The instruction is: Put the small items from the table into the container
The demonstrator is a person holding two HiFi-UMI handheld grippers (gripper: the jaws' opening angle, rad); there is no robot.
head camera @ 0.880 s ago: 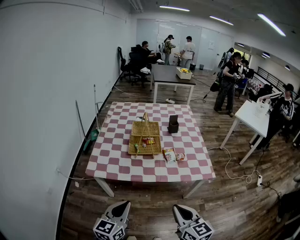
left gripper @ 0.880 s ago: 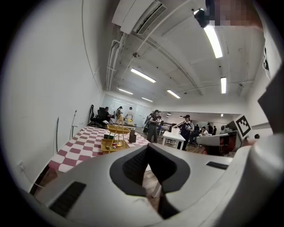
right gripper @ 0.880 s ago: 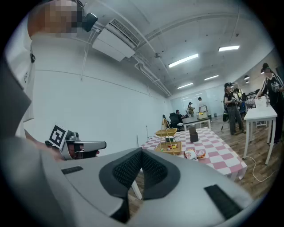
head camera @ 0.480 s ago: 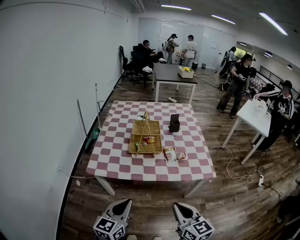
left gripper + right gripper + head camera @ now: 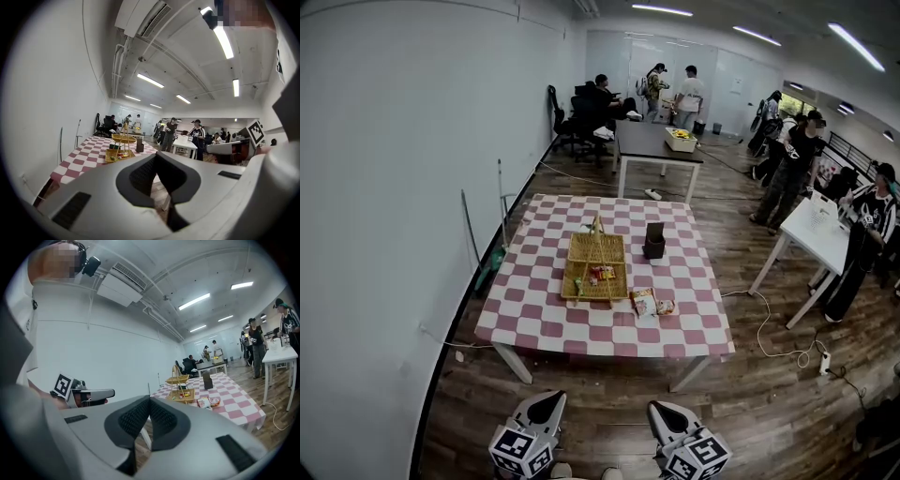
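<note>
A two-tier wicker basket (image 5: 596, 269) stands mid-table on the pink-and-white checked cloth (image 5: 534, 319), with a few small items in its lower tray. Two snack packets (image 5: 643, 306) (image 5: 665, 307) lie on the cloth just right of its front corner. Both grippers are held low over the wooden floor, well short of the table. My left gripper (image 5: 547, 406) and right gripper (image 5: 664, 413) are both shut with nothing in them. The left gripper view shows its pads closed together (image 5: 156, 157), basket (image 5: 120, 150) far ahead. The right gripper (image 5: 150, 399) faces the basket (image 5: 182, 391) and packets (image 5: 205, 402).
A dark box (image 5: 654, 241) stands on the cloth right of the basket. A bare wall runs along the left. A white table (image 5: 818, 234) with people is at the right; a dark table (image 5: 654, 142), chairs and more people are behind. A cable (image 5: 769, 328) lies on the floor.
The view has drifted a little, so the table sits slightly higher and further right. A person in black at the right has walked on. Both grippers stay low and shut.
</note>
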